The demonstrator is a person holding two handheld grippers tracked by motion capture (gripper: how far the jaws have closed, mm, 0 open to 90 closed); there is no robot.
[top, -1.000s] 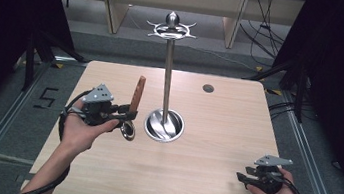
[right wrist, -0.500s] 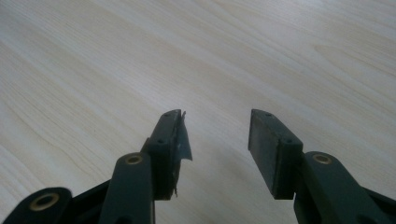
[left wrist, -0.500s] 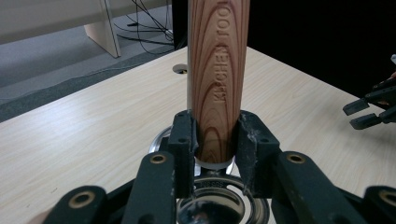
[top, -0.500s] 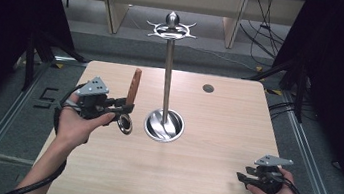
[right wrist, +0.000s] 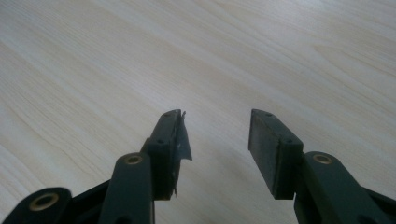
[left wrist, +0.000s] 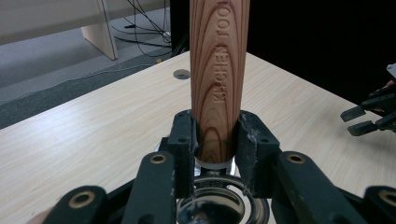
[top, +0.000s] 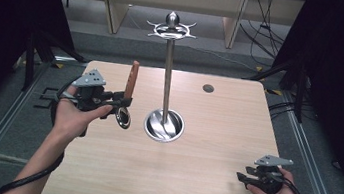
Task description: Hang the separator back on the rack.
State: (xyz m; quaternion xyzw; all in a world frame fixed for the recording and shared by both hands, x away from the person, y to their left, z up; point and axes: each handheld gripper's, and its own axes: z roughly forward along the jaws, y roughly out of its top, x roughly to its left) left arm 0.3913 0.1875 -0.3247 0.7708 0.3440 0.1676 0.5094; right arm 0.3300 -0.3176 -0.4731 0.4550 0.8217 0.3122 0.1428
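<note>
Left gripper [left wrist: 215, 140] clamped on wood-handled kitchen tool [left wrist: 219, 70] upright near counter [top: 209, 182] left edge beside steel stand [top: 167, 76]; right gripper [right wrist: 217, 140] open, empty, near-right corner.

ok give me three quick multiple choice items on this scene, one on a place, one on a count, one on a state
1. Where is the metal stand?
A. mid-table
B. at the table's left edge
C. on the floor

2. How many grippers grasp something?
A. none
B. one
C. two

3. How does the wooden-handled utensil stand?
A. lying flat
B. handle upward
C. hanging from the stand

Key: 1 A, its round base rests mid-table. 2 B, the left gripper clamps the handle while the right gripper is open over bare wood. 3 B, the handle rises above the jaws.
</note>
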